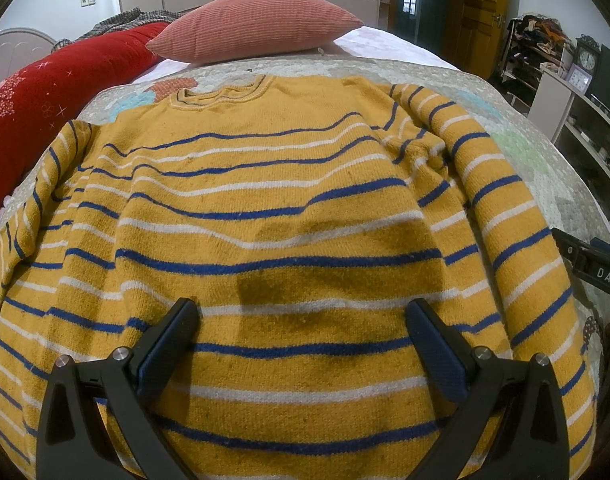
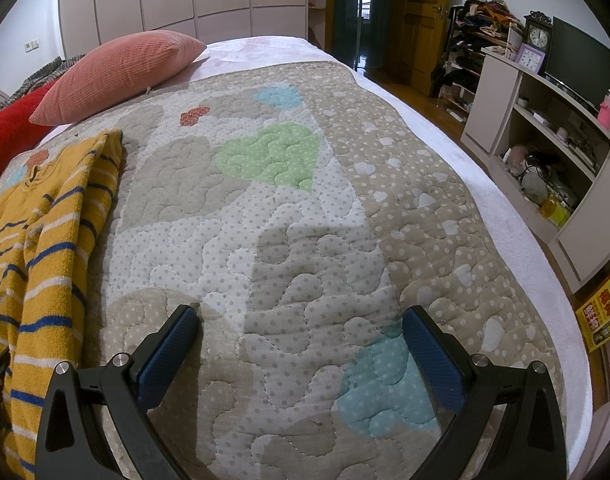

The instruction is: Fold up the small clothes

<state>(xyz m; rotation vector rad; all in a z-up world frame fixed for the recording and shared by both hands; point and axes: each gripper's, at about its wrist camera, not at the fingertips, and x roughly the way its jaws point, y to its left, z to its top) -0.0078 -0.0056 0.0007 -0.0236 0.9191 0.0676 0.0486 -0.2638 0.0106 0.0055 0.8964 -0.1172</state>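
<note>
A small mustard-yellow sweater (image 1: 289, 208) with blue and white stripes lies flat on the quilt, collar away from me and both sleeves down along its sides. My left gripper (image 1: 301, 312) hovers open over the sweater's lower half, nothing between its fingers. In the right wrist view the same sweater (image 2: 45, 248) shows at the left edge, its sleeve running along the body. My right gripper (image 2: 301, 316) is open above bare quilt (image 2: 289, 248), to the right of the sweater. Part of the right gripper's black body (image 1: 593, 268) shows at the right edge of the left wrist view.
A pink ribbed pillow (image 1: 257, 28) and a red blanket (image 1: 45, 96) lie at the head of the bed. The bed's right edge (image 2: 537, 264) drops to a wooden floor. White shelves (image 2: 553, 152) with clutter, a clock and a TV stand to the right.
</note>
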